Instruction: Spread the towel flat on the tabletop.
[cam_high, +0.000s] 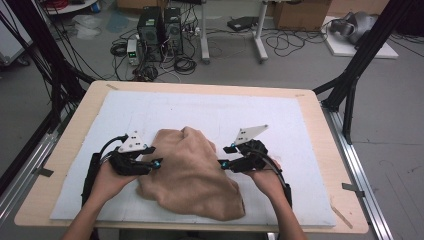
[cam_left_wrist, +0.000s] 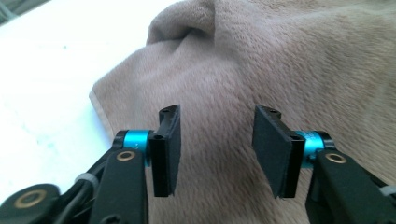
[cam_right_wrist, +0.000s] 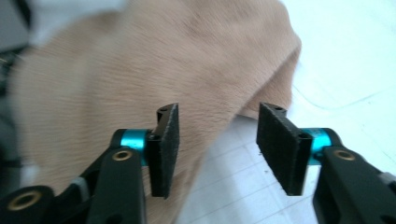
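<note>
i've got the tan towel (cam_high: 192, 172) lying in a loose, humped heap on the white mat (cam_high: 300, 130) at the near middle of the counter (cam_high: 320, 107), with one gripper on each side of it. the left gripper (cam_high: 156, 163) sits at the towel's left flank with its jaws apart and nothing pinched; in the left gripper view the pile of the cloth shows between the pads (cam_left_wrist: 170, 149) but they don't press on it. the right gripper (cam_high: 223, 163) is at the right flank, jaws likewise apart, with the towel's edge and bare mat between them.

as i read it, the step is re-gripping to spread or fold the cloth. to do it well i'd aim each gripper at a true edge or corner, not the bulging middle, go in low so only one layer gets taken, close fully, then lift both sides evenly so the heap opens instead of twisting.
</note>
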